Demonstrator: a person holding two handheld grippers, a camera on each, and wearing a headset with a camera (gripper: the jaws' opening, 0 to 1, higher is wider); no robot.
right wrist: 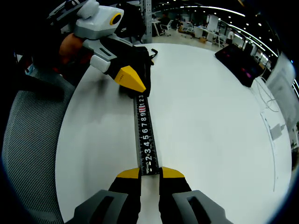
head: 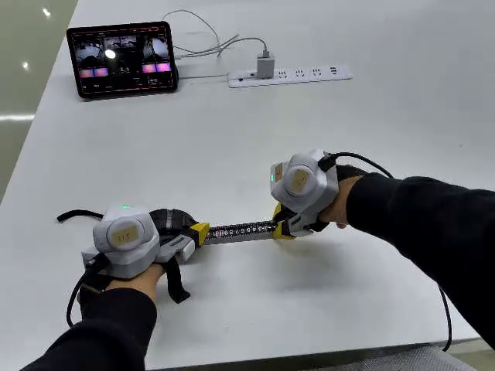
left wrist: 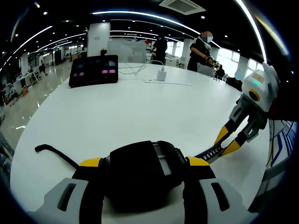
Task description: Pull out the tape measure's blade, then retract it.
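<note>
A black tape measure case [head: 172,220] rests on the white table [head: 232,147], and my left gripper [head: 186,228] is shut on it. In the left gripper view the case [left wrist: 142,175] sits between the yellow-tipped jaws of my left gripper [left wrist: 145,163]. A short length of blade [head: 240,230] lies flat on the table, running from the case to my right gripper [head: 278,224]. In the right gripper view my right gripper [right wrist: 149,173] is shut on the blade's [right wrist: 145,135] end; the printed numbers run up to the case [right wrist: 140,58].
A tablet [head: 122,58] stands at the far left, with a power strip [head: 290,75], charger and cables beside it. The case's black strap [head: 77,215] trails left. The table's near edge [head: 309,357] is close to my arms. A grey mesh chair [right wrist: 32,140] stands beside the table.
</note>
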